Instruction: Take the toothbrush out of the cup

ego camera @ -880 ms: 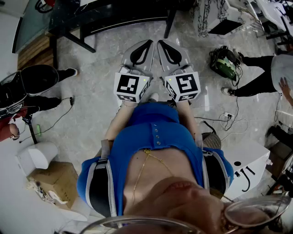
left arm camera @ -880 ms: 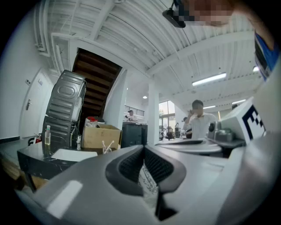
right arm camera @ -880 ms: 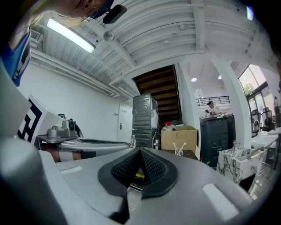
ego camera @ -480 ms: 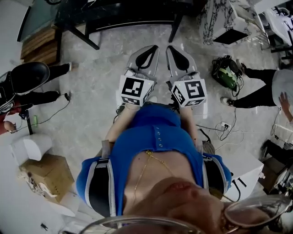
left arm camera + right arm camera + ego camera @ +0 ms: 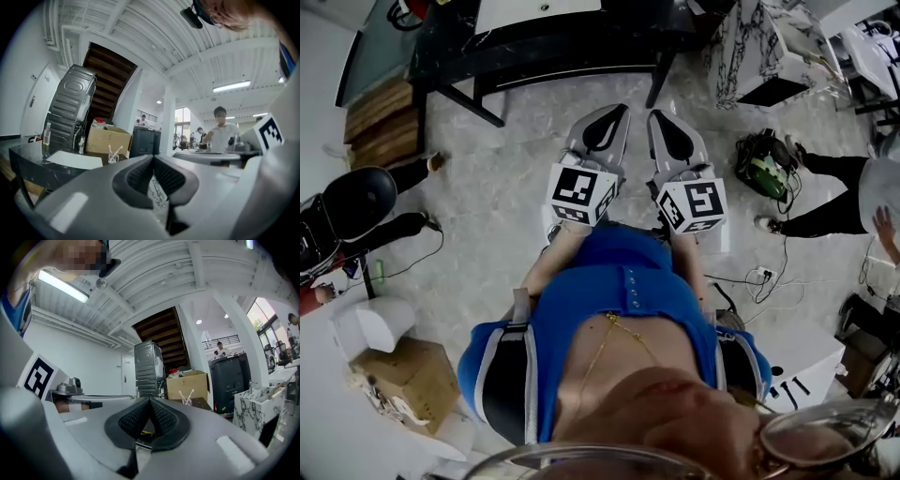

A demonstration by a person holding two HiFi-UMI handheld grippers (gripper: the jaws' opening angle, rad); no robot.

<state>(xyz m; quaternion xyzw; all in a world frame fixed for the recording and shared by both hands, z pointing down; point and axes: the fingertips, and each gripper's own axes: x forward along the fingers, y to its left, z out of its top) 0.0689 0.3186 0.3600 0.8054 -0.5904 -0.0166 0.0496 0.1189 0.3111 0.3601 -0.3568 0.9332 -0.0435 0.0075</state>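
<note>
Grey marbled floor (image 5: 487, 216) fills most of my head view. I hold both tools side by side in front of my blue shirt (image 5: 619, 281), their noses pointing at the dark table (image 5: 534, 47) ahead. The left gripper (image 5: 614, 112) has its black ribbed pads pressed together at the tip with nothing caught between them; through the slit lower down I see only floor. The right gripper (image 5: 661, 120) is closed the same way, pad against pad, and carries nothing. The left marker cube (image 5: 579, 192) and the right marker cube (image 5: 694, 204) sit close to my chest, near each other but not touching.

From the left gripper view, the cup (image 5: 113, 158) stands upright on the dark table, well apart from both grippers and just in front of a cardboard box (image 5: 108, 140). It is clear glass, and two toothbrushes (image 5: 110, 148) lean in it, heads up and splayed outward in a V. The right gripper view shows the same cup and box from a little further to the side, with both brushes in the glass.

A white sheet (image 5: 75, 159) lies flat on the table left of the cup, and a bottle (image 5: 46, 139) stands near the table's left end. A tall grey metal cabinet (image 5: 70, 108) rises behind them. Far across the room a person in a white top (image 5: 219, 136) stands behind a counter.
</note>
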